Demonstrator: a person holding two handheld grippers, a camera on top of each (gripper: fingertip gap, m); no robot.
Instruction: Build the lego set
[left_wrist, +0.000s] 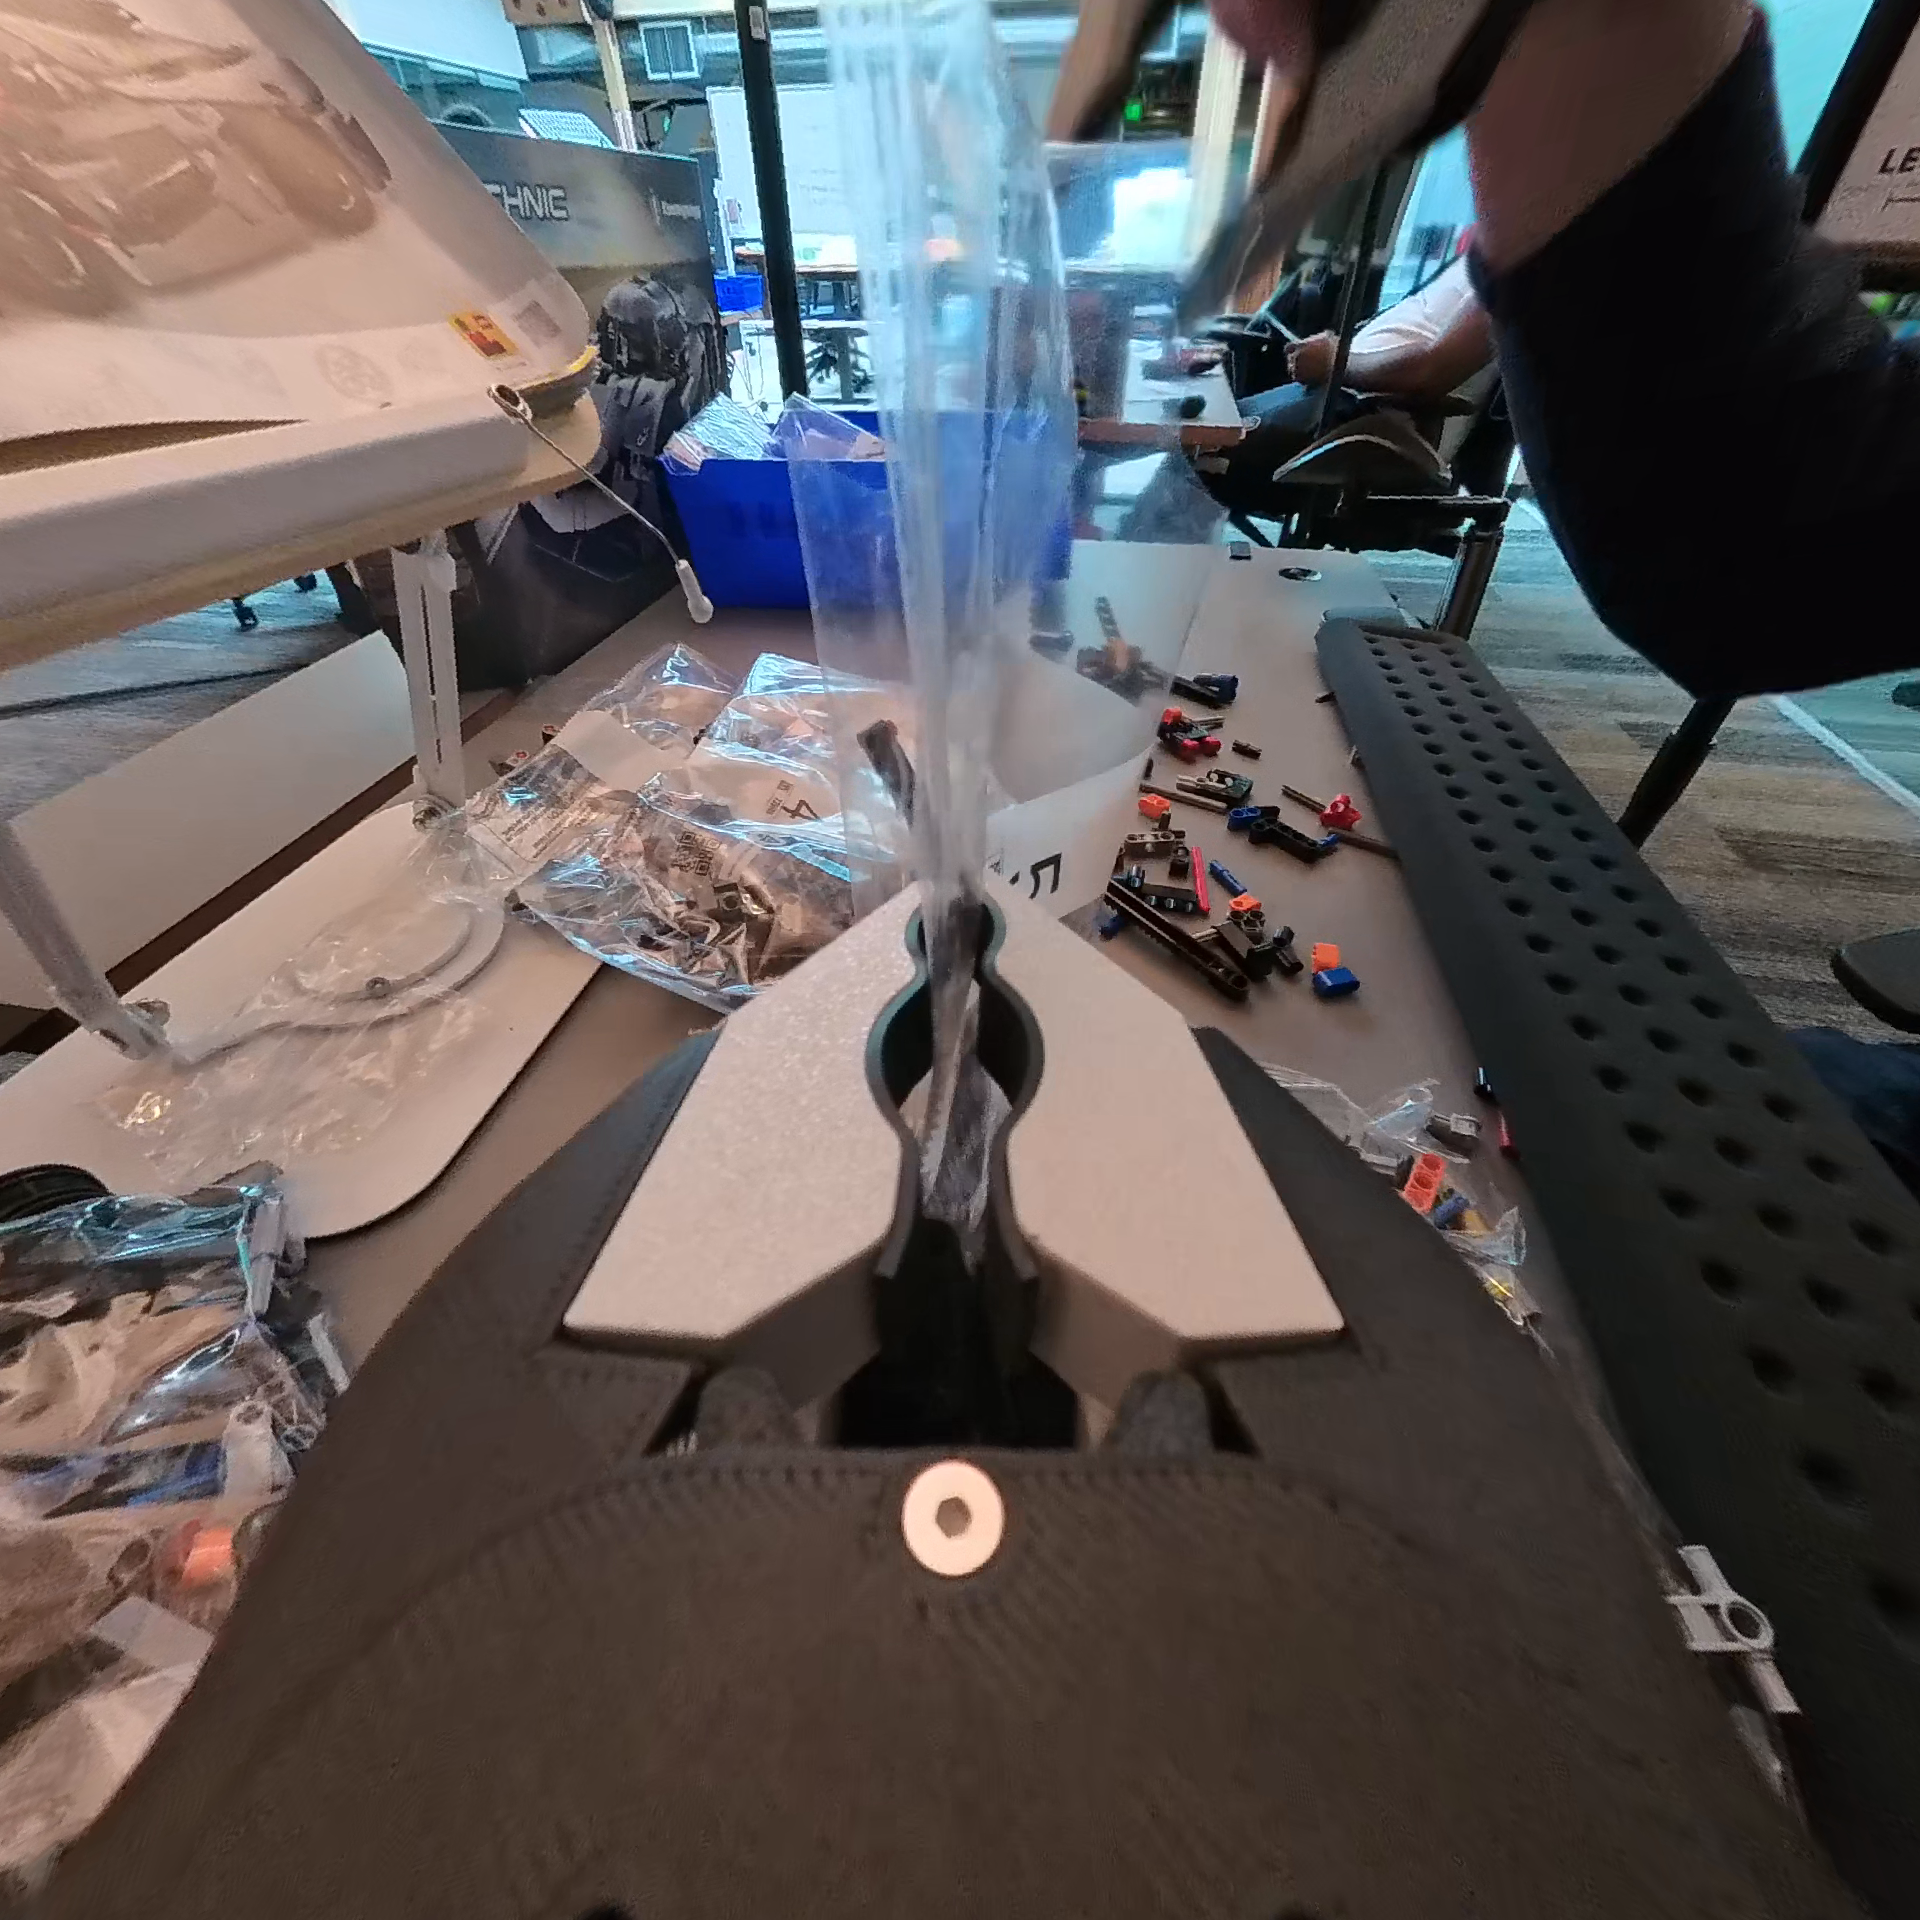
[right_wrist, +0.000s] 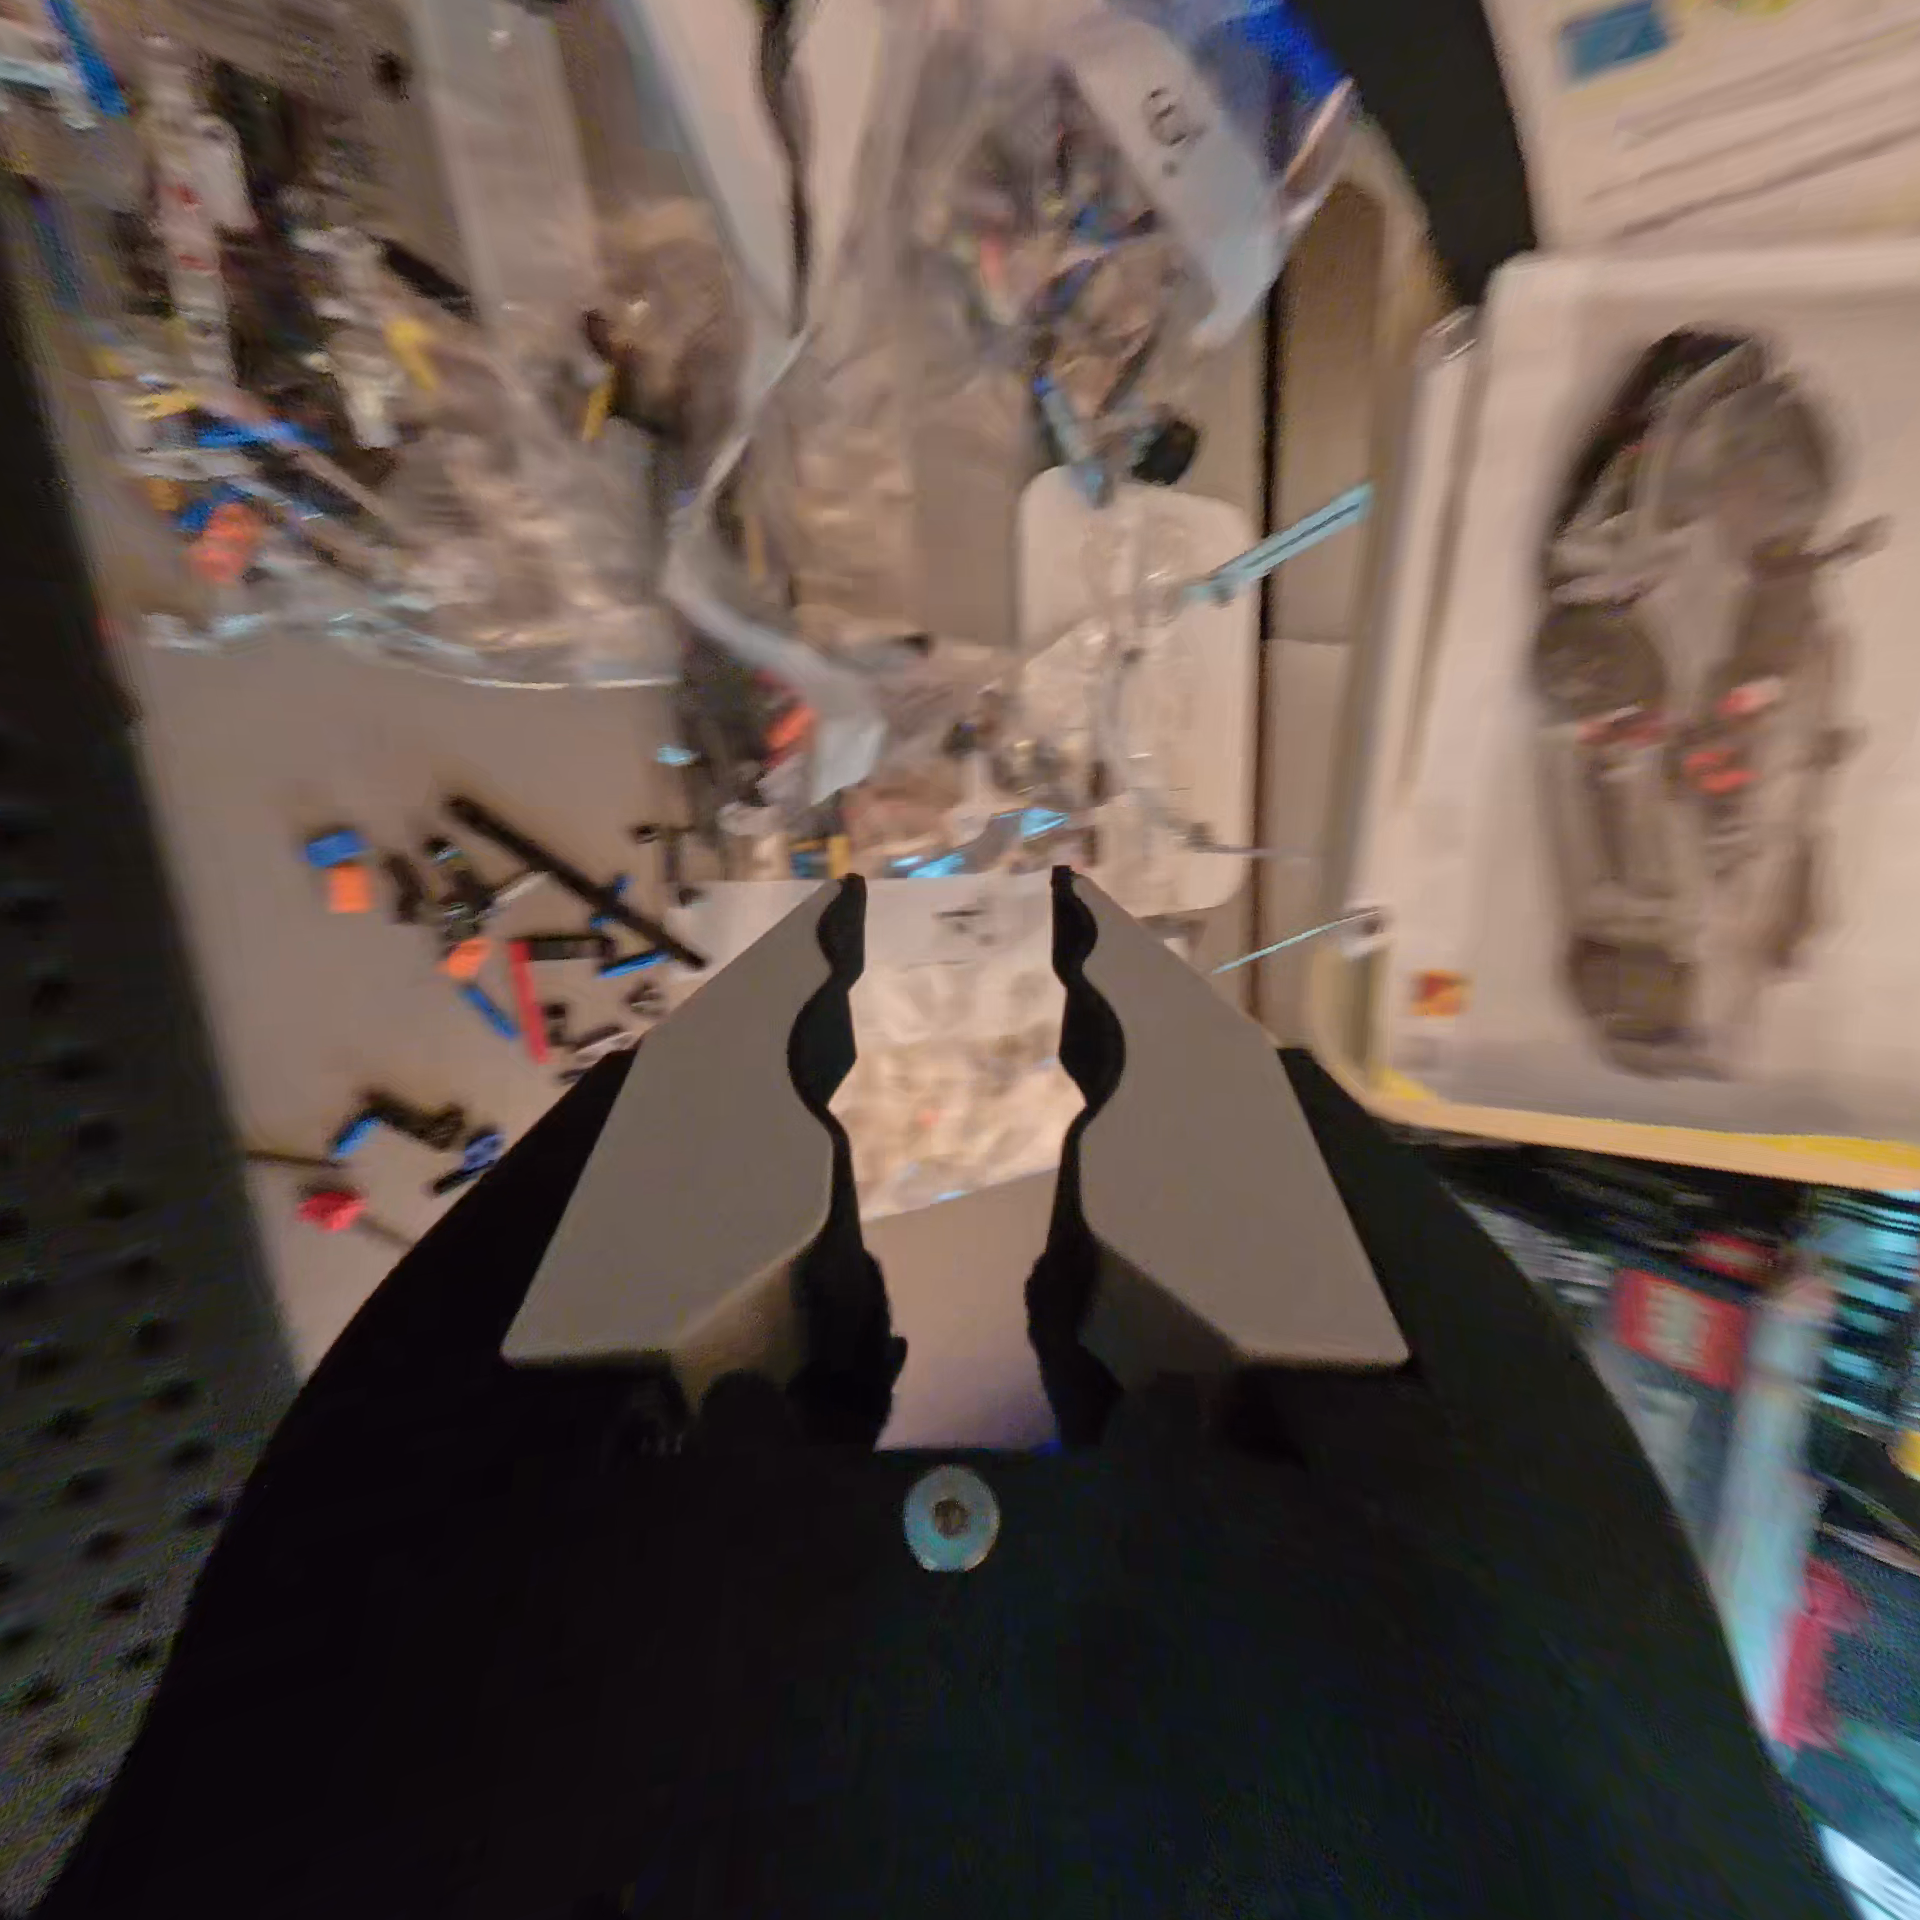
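Observation:
My left gripper (left_wrist: 953, 920) is shut on a clear plastic bag (left_wrist: 935, 436) that stands up from its tips; the bag looks nearly empty. Loose small Lego pieces (left_wrist: 1216, 883) in black, blue, orange and red lie on the table right of the tips. My right gripper (right_wrist: 954, 883) is open and empty, high above the table and looking down; the view is blurred. It shows the loose pieces (right_wrist: 488, 935) lower left and a clear bag (right_wrist: 966, 1049) under the fingers. The right gripper also shows blurred in the left wrist view (left_wrist: 1299, 114), held by a hand at top right.
Sealed bags of parts (left_wrist: 675, 831) lie on the table, with more at lower left (left_wrist: 125, 1382). An instruction book (left_wrist: 229, 260) rests on a white stand (left_wrist: 436, 686) at left; it also shows in the right wrist view (right_wrist: 1683, 675). A black perforated wrist pad (left_wrist: 1621, 1039) runs along the right. A blue bin (left_wrist: 758, 520) stands behind. One gripper's finger ends stand about 15 cm off the other's. My right gripper's tips are some 20 cm from the instruction book (left_wrist: 229, 260). The right camera catches it too, in the right wrist view (right_wrist: 1557, 822).

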